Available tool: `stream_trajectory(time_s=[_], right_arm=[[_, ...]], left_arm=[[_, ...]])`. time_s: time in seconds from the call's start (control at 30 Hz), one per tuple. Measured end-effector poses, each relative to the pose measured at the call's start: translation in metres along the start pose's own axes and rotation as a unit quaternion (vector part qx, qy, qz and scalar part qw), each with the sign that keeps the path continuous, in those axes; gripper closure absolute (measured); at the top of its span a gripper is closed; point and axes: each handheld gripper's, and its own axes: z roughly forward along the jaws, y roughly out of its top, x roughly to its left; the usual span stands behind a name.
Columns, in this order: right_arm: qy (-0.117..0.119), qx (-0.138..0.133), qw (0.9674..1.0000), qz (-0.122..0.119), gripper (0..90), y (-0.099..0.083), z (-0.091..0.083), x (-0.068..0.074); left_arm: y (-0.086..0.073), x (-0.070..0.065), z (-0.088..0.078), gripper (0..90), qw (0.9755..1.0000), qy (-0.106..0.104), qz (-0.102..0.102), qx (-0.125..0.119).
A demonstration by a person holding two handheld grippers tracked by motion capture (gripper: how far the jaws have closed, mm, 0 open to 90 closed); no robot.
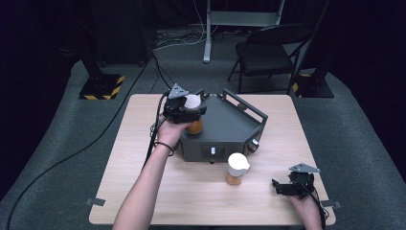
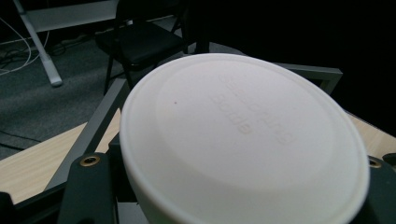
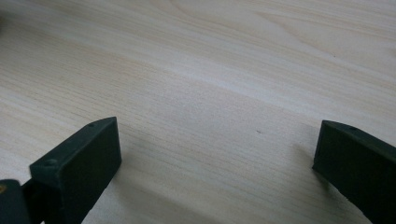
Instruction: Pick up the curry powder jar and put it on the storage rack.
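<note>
My right tongs (image 1: 286, 187) rest spread apart on the bare counter (image 3: 196, 93) near its front edge. Farther in, a white-capped jar (image 1: 237, 169) stands before the grey tray (image 1: 230, 125). Beyond, my left tongs (image 1: 187, 111) pinch a second white-lidded jar (image 2: 243, 135) at the tray's left side.

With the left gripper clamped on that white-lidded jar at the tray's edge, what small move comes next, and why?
Probably lower the jar onto the grey tray: the left gripper holds it at the tray's left edge, while a second jar waits on the table and the right gripper rests open.
</note>
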Motion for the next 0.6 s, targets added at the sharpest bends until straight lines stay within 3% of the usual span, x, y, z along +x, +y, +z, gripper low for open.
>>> stream_trajectory(time_s=[0.37,0.6], right_arm=[[0.001,0.0,1.0,0.0,0.0,0.0,0.0,0.0],[0.0,0.0,1.0,0.0,0.0,0.0,0.0,0.0]], left_arm=[[0.004,-0.004,0.013,33.3,0.9998,-0.001,0.003,0.02],[0.006,0.003,0.012,32.5,0.9996,-0.011,-0.008,0.024]])
